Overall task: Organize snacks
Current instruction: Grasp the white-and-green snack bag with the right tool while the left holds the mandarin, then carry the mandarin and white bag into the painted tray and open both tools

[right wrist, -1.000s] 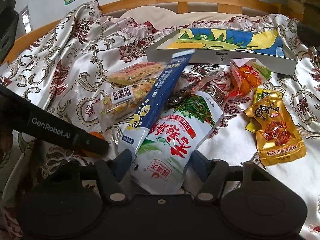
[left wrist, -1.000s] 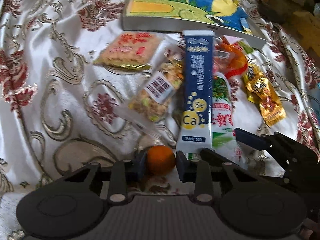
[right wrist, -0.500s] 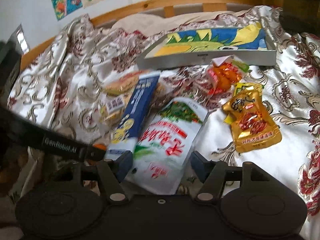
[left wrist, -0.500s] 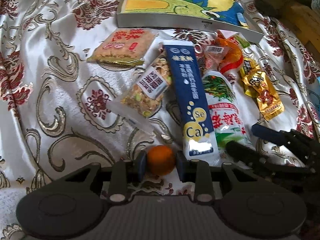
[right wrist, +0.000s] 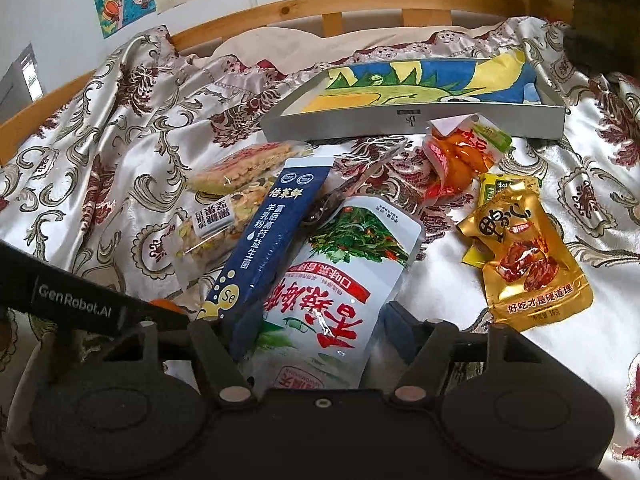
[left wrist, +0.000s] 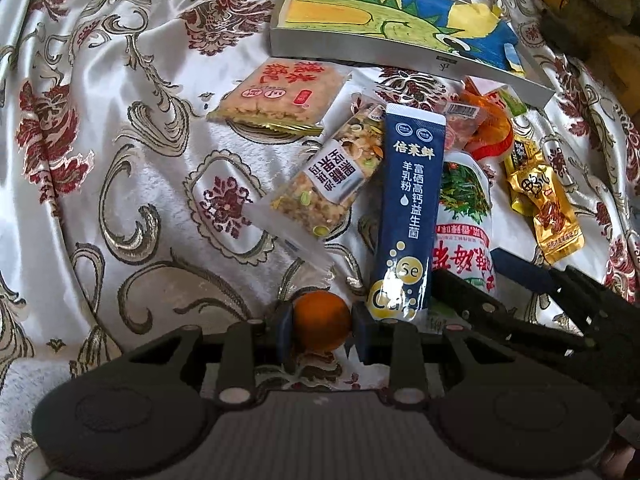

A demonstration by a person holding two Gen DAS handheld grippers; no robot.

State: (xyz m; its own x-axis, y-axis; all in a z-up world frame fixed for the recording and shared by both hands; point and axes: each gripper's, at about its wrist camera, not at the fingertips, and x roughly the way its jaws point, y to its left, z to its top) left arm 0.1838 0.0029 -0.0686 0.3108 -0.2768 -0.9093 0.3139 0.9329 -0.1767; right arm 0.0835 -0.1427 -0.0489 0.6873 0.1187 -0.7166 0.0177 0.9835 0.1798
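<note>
The left tool [left wrist: 322, 322] grips a small orange [left wrist: 321, 320] between its 2 pads, low over the bedspread [left wrist: 120, 160]. The right tool [right wrist: 312, 330] straddles the near end of the white pouch [right wrist: 336, 280], with the blue box [right wrist: 264, 248] overlapping the pouch at the left finger. Its jaws have just been closing a little; the right pad stands just clear of the pouch edge, and whether the left pad presses on anything I cannot tell, so I judge this one not yet clamped.

The step in hand looks like a paired pickup: orange secured, pouch about to be taken. The tray [right wrist: 400, 128] lies well ahead of both tools, beyond the pile of packets. The gold packet [right wrist: 524, 264] lies ahead and right of the right tool.

Next, the right tool needs to close on the pouch alone, without catching the blue box. Then both loads want a lift and a carry forward to the tray. The slick pouch may slip.
</note>
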